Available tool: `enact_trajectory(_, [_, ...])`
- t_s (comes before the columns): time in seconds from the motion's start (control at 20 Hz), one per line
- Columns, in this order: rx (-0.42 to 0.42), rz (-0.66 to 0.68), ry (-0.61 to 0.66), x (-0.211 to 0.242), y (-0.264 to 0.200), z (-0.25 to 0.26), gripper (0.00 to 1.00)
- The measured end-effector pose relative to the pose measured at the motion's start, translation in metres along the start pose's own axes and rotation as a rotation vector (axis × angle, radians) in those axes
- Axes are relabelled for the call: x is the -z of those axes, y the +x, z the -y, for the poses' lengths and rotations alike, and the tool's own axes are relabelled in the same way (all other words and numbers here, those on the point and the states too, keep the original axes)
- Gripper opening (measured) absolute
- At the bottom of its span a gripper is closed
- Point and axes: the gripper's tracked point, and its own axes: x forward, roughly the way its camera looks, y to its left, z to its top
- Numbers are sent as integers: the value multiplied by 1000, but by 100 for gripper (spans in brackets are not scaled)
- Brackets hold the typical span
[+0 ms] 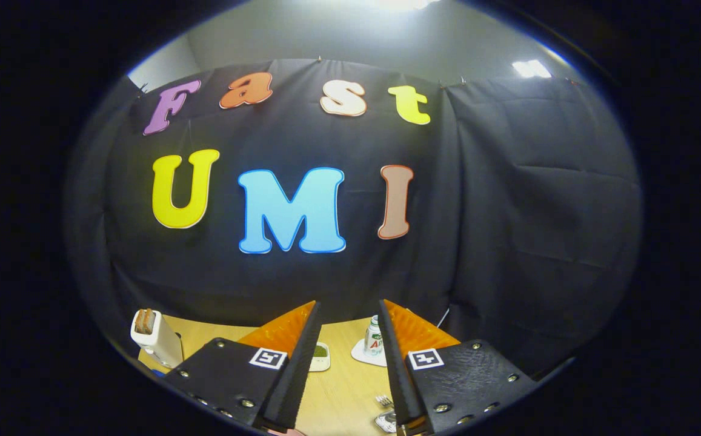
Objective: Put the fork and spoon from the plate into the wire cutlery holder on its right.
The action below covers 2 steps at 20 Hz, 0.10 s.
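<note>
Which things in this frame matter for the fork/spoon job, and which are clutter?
Job: fork, tines just showing beside one finger; gripper, open, holding nothing.
Clutter: toaster; small dish between the fingers; bottle beyond them.

**Pale wooden counter and the few things on it**

The light-coloured wooden counter (341, 387) runs up to the black cloth wall at its far edge. Toward its far left corner stands a white box-shaped toaster (159, 342) with brown slices of toast sticking out of its top. Nearer the middle sits a small white square dish (320, 356) holding something dark green. Close to the far edge, a small clear plastic bottle (374, 341) with a white cap stands upright on a white round coaster (367, 355). At the near edge lie the silver metal tines of a fork (384, 399), beside a partly hidden white-and-grey object too cut off to identify.
</note>
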Motion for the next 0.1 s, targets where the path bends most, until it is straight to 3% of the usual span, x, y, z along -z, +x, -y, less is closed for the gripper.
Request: enact_trajectory(0.1, [-18,18,-10,-4,-6,-11,58])
